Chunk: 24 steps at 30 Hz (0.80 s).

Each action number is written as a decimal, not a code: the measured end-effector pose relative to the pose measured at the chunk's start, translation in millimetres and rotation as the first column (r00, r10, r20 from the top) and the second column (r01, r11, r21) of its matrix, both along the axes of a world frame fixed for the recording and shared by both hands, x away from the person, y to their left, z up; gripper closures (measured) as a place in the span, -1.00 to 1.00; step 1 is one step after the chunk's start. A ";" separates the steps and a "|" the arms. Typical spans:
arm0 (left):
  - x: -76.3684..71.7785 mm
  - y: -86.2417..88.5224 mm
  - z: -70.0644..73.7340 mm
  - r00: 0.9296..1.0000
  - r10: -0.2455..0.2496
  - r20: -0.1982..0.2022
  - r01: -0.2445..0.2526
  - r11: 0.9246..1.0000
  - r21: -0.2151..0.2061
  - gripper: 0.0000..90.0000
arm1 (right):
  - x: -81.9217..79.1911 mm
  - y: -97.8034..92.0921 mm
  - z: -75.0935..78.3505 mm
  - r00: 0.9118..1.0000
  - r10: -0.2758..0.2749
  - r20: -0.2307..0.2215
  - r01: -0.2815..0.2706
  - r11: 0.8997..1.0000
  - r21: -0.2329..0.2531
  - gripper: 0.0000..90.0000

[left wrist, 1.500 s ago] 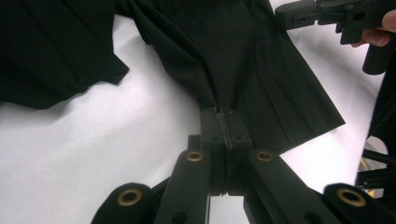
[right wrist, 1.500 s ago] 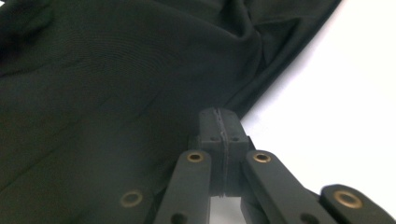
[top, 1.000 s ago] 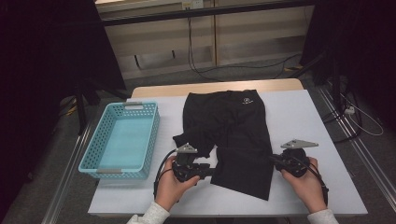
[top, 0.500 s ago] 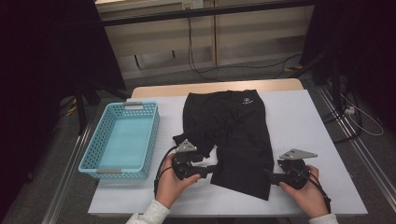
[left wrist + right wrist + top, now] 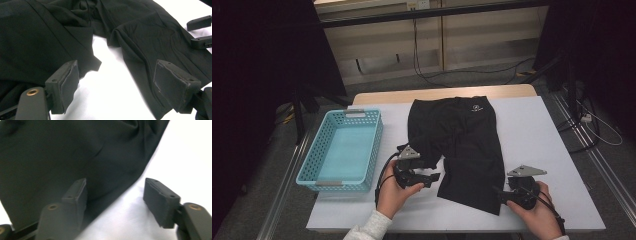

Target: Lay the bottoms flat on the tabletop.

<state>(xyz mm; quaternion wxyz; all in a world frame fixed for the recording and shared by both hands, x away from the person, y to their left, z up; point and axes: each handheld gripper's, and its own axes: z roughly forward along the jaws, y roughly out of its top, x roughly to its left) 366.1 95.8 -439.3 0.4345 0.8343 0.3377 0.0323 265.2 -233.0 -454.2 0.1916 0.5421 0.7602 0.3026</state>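
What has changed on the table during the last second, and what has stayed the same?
The right gripper moved back toward the person, from beside the right leg of the black shorts to its bottom hem corner. Its jaws stand open and hold nothing. The left gripper stayed at the left leg's hem, also open. The shorts and the blue basket did not move.

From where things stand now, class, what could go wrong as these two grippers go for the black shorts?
1. The left gripper has open jaws over bare table between the two legs of the black shorts, so it may close on nothing.
2. The right gripper straddles only the hem edge, so a thin pinch could slip.
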 end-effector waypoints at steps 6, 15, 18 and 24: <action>0.0 0.7 0.8 1.000 -0.001 0.002 0.001 1.000 0.005 -0.55 | -1.9 4.2 2.2 1.000 -0.021 -0.017 0.021 1.000 0.002 0.07; -0.8 -0.6 0.5 1.000 -0.013 0.001 0.013 1.000 0.010 -0.55 | -3.8 4.1 5.5 0.999 -0.023 -0.047 0.024 1.000 0.019 0.50; -0.4 -0.3 0.5 1.000 -0.012 0.000 0.012 1.000 0.009 -0.55 | -3.5 2.0 6.3 0.998 -0.004 -0.064 0.007 0.999 0.039 0.71; -0.6 0.4 1.9 1.000 -0.014 0.002 0.014 1.000 0.004 -0.55 | -2.7 -2.7 5.0 0.996 0.033 -0.088 -0.023 0.993 0.118 0.97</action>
